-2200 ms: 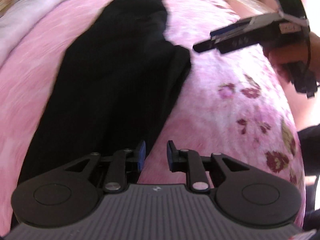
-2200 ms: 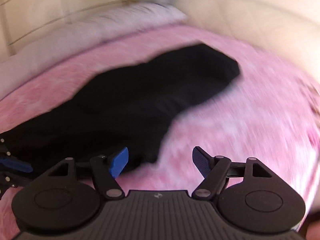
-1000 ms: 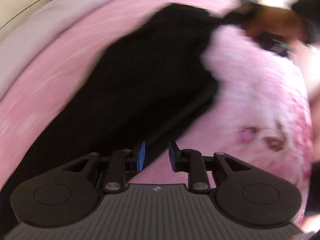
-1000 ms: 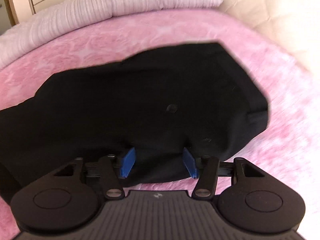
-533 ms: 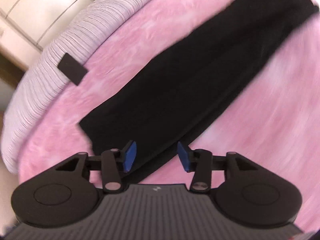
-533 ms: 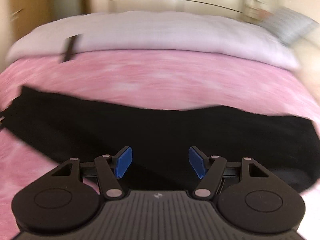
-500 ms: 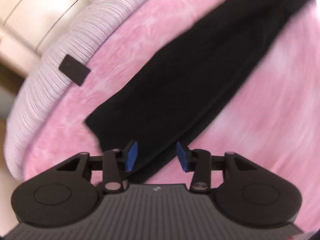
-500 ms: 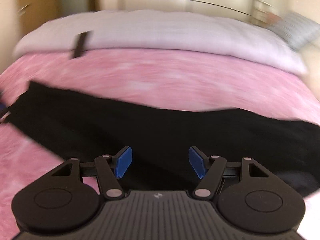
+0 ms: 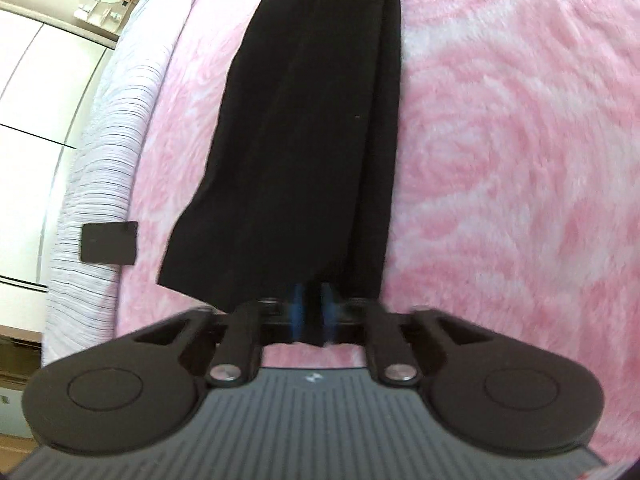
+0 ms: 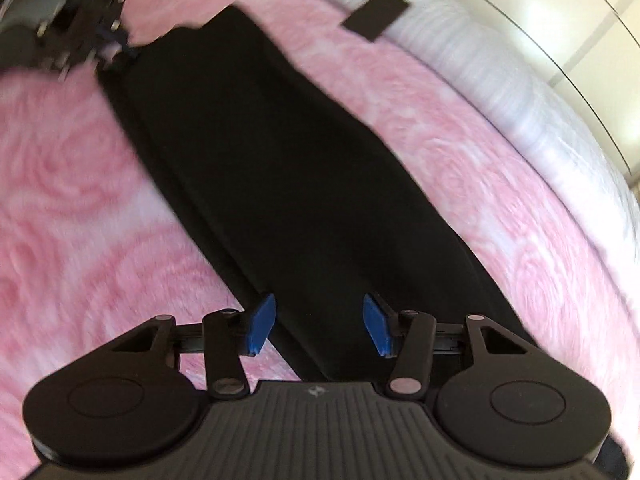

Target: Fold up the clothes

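Observation:
Black trousers (image 9: 304, 120) lie folded lengthwise in a long strip on the pink blanket (image 9: 500, 140). My left gripper (image 9: 311, 312) is shut on the hem end of the trousers at the strip's near end. In the right wrist view the trousers (image 10: 288, 168) run diagonally from upper left to lower right. My right gripper (image 10: 319, 326) is open, its blue pads straddling the strip near its other end, not closed on it. The left gripper (image 10: 100, 36) shows at the far end of the strip in that view.
A striped white duvet (image 9: 104, 128) borders the pink blanket, with a small black rectangular patch (image 9: 109, 243) on it, also in the right wrist view (image 10: 376, 15). White cupboards (image 9: 24, 80) stand beyond the bed.
My left gripper has closed on the trouser hem, having been open above it. My right gripper has swung along the strip and stays open over its other end.

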Tool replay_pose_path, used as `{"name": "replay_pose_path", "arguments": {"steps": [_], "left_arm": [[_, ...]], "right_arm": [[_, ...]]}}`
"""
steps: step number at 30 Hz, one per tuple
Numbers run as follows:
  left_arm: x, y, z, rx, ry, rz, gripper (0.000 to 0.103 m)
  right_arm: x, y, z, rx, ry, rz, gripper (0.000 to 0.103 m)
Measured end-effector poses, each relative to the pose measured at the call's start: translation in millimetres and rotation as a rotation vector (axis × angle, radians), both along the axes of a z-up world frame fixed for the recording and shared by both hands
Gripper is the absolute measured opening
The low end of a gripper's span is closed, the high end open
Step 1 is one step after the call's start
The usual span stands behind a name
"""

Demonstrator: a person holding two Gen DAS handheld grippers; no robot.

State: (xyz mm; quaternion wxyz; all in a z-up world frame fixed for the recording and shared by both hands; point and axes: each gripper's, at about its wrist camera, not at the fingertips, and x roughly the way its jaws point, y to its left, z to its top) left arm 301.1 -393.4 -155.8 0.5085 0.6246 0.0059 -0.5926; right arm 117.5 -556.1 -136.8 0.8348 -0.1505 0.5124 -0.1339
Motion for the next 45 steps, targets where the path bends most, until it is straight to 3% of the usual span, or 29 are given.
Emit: {"name": "replay_pose_path", "arguments": {"steps": [3, 5, 11, 13, 15, 17, 20, 22, 24, 31, 37, 40, 41, 44, 45], "left_arm": [[11.8, -3.9, 15.7, -0.025, 0.116, 0.083, 0.0], [15.7, 0.3, 28.3, -0.052, 0.181, 0.083, 0.0], [18.7, 9.0, 21.6, -0.007, 0.151, 0.054, 0.0], [15.0, 11.6, 16.3, -0.023, 0.1, 0.014, 0.0], [5.1, 18.9, 11.8, -0.036, 0.043, -0.064, 0.013], [-1.5, 19.2, 6.1, -0.044, -0.005, -0.117, 0.019], [-4.3, 9.2, -1.6, -0.046, -0.054, -0.132, 0.019], [-2.6, 1.0, -4.5, -0.034, -0.067, -0.13, 0.019], [-0.6, -3.2, -1.3, -0.029, -0.047, -0.115, 0.002], [0.7, 13.0, 24.1, -0.05, 0.04, -0.098, 0.001], [-8.1, 20.7, 6.1, 0.007, 0.08, -0.09, 0.001], [-5.3, 22.3, 9.0, 0.013, 0.095, -0.063, 0.006], [-3.1, 22.5, 12.9, 0.015, 0.105, -0.042, 0.013], [11.3, 24.7, 32.3, -0.008, 0.177, 0.072, 0.039], [16.7, 25.2, 38.3, -0.023, 0.192, 0.116, 0.039]], "right_arm": [[0.2, 3.4, -5.6, -0.02, 0.017, 0.04, 0.051], [0.4, 5.6, -9.4, -0.034, 0.028, 0.066, 0.051], [0.9, 12.4, -20.7, -0.074, 0.062, 0.146, 0.05], [1.5, 14.0, -22.4, -0.083, 0.071, 0.167, 0.042], [2.3, 15.1, -22.5, -0.089, 0.078, 0.183, 0.033], [0.4, 16.4, -23.6, -0.089, 0.079, 0.187, 0.028], [-0.9, 17.6, -23.0, -0.085, 0.079, 0.176, 0.0], [-0.1, 18.1, -21.1, -0.086, 0.07, 0.157, 0.0], [-0.9, 17.5, -16.8, -0.091, 0.06, 0.148, 0.0], [-19.8, 28.7, 2.2, -0.101, 0.046, 0.161, 0.0], [-19.2, 35.5, -21.0, -0.081, 0.085, 0.136, 0.0], [-15.0, 40.6, -24.5, -0.102, 0.113, 0.141, 0.005], [-15.6, 43.9, -21.0, -0.105, 0.1, 0.139, 0.01], [-9.7, 61.8, -6.5, -0.104, 0.04, 0.117, 0.036], [-1.9, 70.7, -3.3, -0.09, 0.016, 0.122, 0.041]]}}
